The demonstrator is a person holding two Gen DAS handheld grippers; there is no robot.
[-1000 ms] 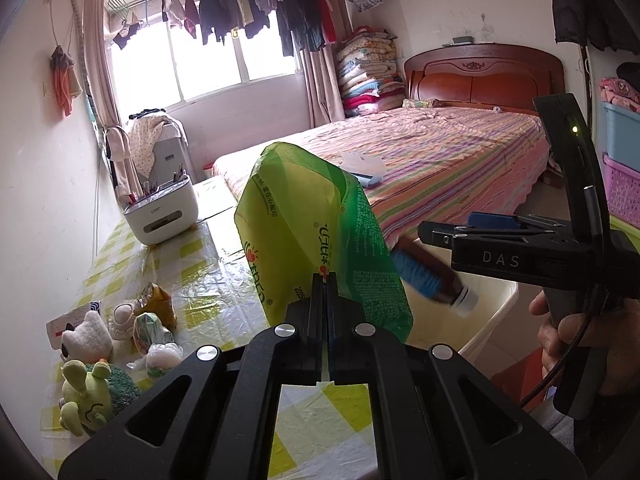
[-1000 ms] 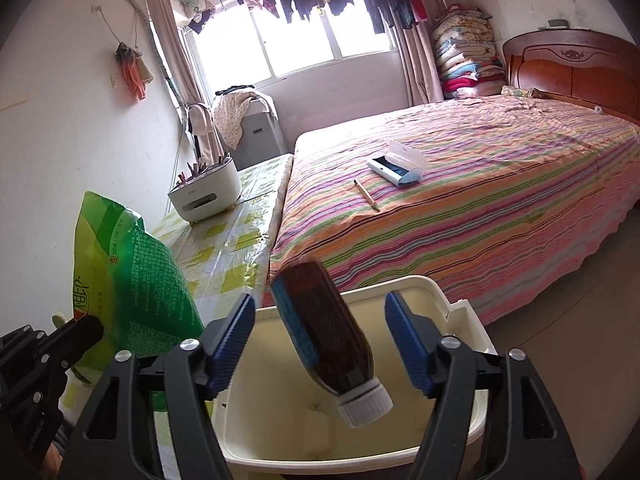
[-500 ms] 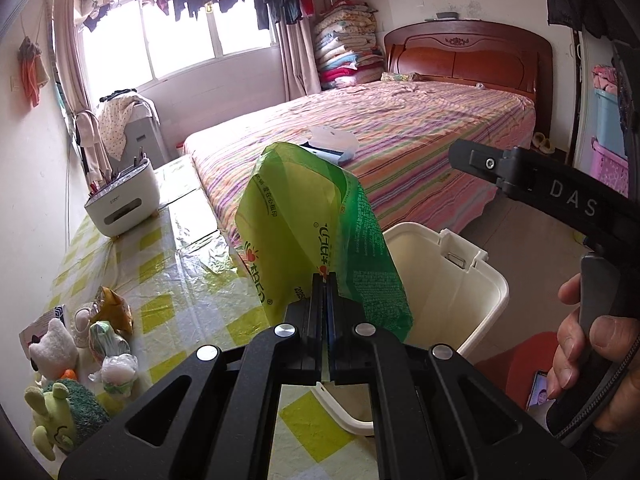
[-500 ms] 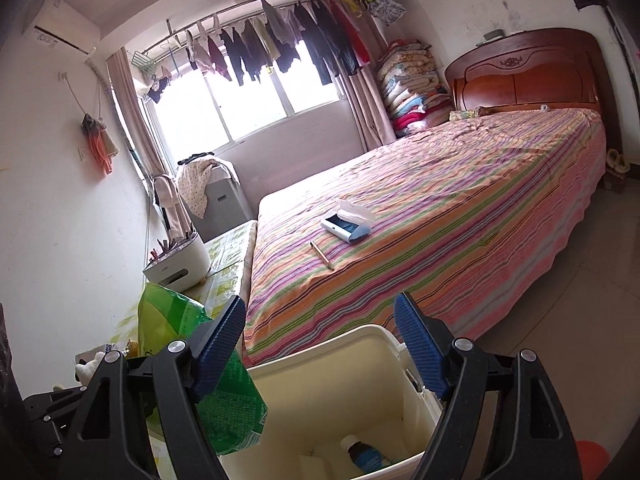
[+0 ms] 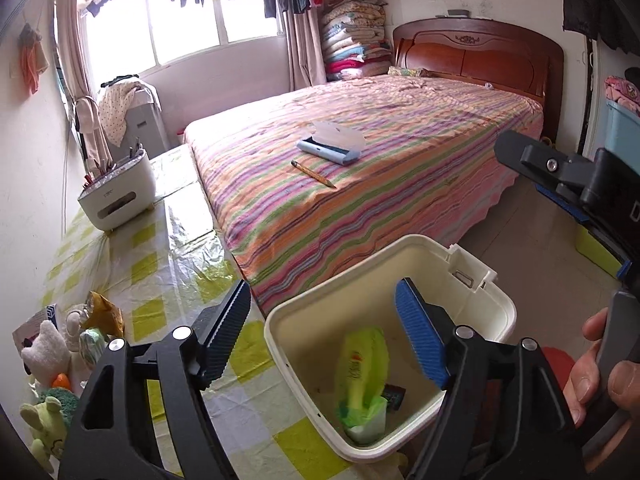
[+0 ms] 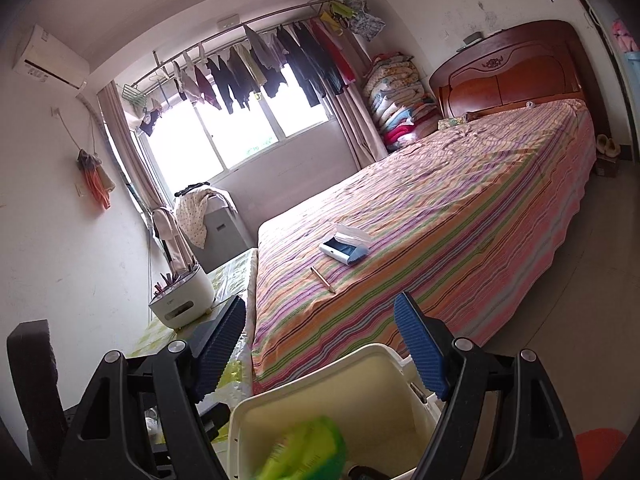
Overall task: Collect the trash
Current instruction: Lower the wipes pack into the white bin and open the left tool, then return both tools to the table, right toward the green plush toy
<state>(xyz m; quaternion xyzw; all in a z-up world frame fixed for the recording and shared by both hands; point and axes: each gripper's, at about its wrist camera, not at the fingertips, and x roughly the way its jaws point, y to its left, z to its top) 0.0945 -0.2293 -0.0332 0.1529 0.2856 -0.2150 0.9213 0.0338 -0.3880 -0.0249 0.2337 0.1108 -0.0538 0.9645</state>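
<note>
The left gripper (image 5: 324, 332) is spreading its fingers (image 5: 420, 340), and nothing is sitting between them now. A second ago they were pinched flat on the green bag (image 5: 362, 376); half a second ago they were still gripping it above the surface. Now the bag is lying inside the white bin (image 5: 496, 312), standing on end against the bin's floor, its lower end crumpled and pale. In the right wrist view the bag (image 6: 308, 452) is showing only as a green blur at the bottom edge.

The right gripper (image 6: 320, 344) is holding its fingers (image 6: 420, 348) apart with nothing between them, the same spread as before. A second ago a brown bottle was dropping between them toward the bin; now only a small dark piece beside the bag is peeking out, and it is too hidden to tell whether that is the bottle.

A hand (image 5: 600, 376) is gripping the right gripper's handle at the right edge of the left wrist view, cut off by the frame.

Beyond the bin, the checked surface (image 5: 132, 264) is carrying soft toys (image 5: 44, 356), partly cropped at the left edge, and a white holder (image 5: 116, 192). The striped bed (image 5: 400, 152) is bearing a pencil (image 5: 314, 174) and a blue case (image 5: 332, 146). The bin's near rim is running out of the right wrist view.
</note>
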